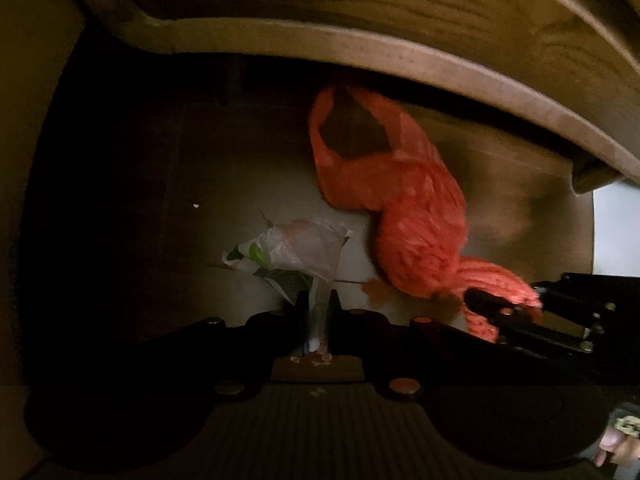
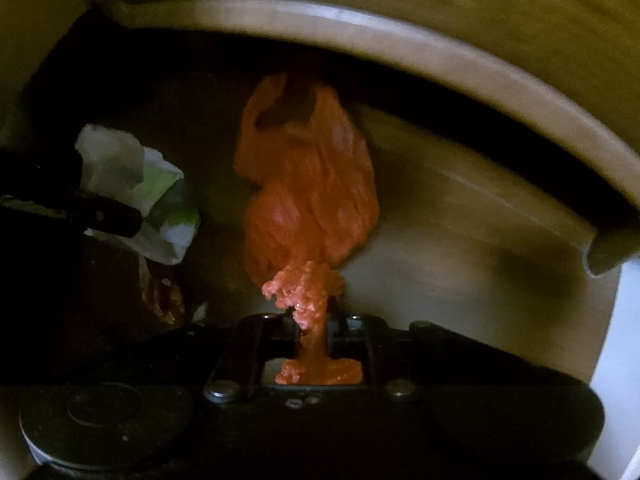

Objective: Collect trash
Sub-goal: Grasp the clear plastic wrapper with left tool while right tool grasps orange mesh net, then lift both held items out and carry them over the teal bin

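My left gripper (image 1: 318, 312) is shut on a crumpled white and green wrapper (image 1: 296, 250), which sticks up from between its fingers. The wrapper also shows in the right wrist view (image 2: 140, 184), at the left beside the left gripper. My right gripper (image 2: 316, 320) is shut on the bunched end of an orange plastic bag (image 2: 308, 200). The bag hangs forward with its open handle at the far end. In the left wrist view the orange bag (image 1: 400, 200) is to the right of the wrapper, held by the right gripper (image 1: 516, 308).
A wooden piece of furniture with a curved edge (image 1: 400, 48) overhangs the dim space and also shows in the right wrist view (image 2: 400, 40). The floor (image 1: 240, 184) below is pale, with a brown stain (image 1: 376, 292) near the bag. A bright area (image 1: 616, 232) lies at the right.
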A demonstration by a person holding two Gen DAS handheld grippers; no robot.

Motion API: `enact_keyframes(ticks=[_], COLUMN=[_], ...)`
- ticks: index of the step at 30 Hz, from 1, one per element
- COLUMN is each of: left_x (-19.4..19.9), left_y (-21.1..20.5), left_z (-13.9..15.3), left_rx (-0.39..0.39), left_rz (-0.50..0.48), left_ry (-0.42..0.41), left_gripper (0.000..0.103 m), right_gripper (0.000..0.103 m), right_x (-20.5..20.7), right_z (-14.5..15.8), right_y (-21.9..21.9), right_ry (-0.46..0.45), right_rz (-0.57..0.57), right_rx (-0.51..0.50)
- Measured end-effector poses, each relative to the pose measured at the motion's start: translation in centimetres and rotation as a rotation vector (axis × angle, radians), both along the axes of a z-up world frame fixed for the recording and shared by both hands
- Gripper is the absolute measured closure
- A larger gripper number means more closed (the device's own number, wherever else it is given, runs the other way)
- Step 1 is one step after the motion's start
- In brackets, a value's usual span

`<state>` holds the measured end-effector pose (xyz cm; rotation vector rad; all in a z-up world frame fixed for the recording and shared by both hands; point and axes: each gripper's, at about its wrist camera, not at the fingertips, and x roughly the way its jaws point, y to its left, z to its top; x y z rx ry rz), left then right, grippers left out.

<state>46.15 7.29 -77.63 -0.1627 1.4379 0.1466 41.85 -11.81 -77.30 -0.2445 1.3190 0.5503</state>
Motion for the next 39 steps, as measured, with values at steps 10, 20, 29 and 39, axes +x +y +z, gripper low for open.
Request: enact_keyframes(ticks=[10, 20, 29, 39], left_x=[-1.5, -3.9, -7.0, -10.4], left_y=[1.1, -0.7, -2.4, -3.9], left_z=[6.5, 17.4, 29.3, 39.5], left_rx=[-0.012, -0.002, 0.005, 0.017], left_rz=[0.076, 0.041, -0.089, -0.186], left_ry=[-0.087, -0.225, -0.452, -0.679], left_gripper=[0.096, 0.096, 0.096, 0.096], right_gripper=[0.094, 0.094, 0.094, 0.094], right_x=[-0.9, -3.1, -4.7, -7.1], right_z=[7.7, 21.3, 33.4, 42.6], right_y=[-4.3, -6.6, -6.8, -7.3], right_ry=[-0.035, -0.236, -0.418, -0.605], right_rz=[-0.197, -0.250, -0.166, -0.139], right_rx=[0.164, 0.341, 0.414, 0.453])
